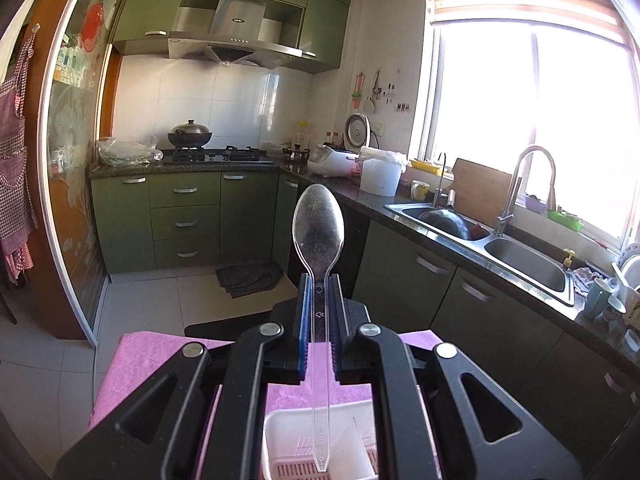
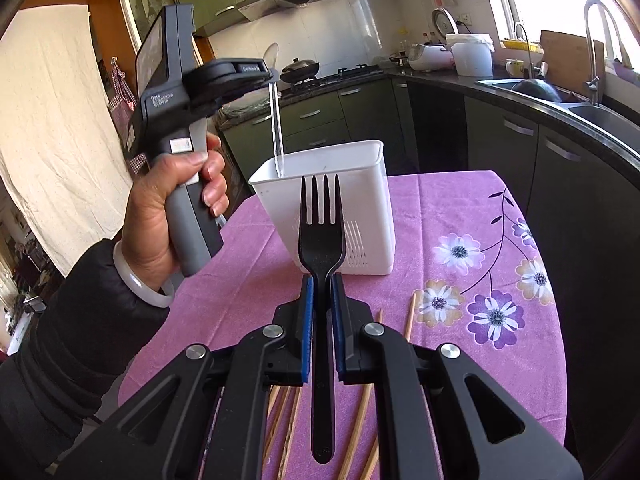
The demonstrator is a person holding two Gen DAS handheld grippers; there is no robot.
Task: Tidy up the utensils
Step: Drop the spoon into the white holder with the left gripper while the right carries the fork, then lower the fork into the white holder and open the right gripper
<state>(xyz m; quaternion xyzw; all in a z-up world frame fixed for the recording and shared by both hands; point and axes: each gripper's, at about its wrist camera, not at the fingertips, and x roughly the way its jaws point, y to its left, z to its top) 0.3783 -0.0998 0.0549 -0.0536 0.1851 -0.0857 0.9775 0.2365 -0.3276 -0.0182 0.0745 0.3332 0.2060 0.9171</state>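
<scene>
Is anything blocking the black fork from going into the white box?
Nothing visible blocks it. The right tool holds the black fork in front of the white box, whose top is open. The clear spoon in the left tool dips in at the far left corner only.

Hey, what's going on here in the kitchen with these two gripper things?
A person is sorting utensils into a white caddy on a purple flowered tablecloth. The left gripper is shut on a clear plastic spoon, bowl up, its handle tip at the caddy's opening. The right gripper is shut on a black fork, short of the caddy. Wooden chopsticks lie on the cloth.
</scene>
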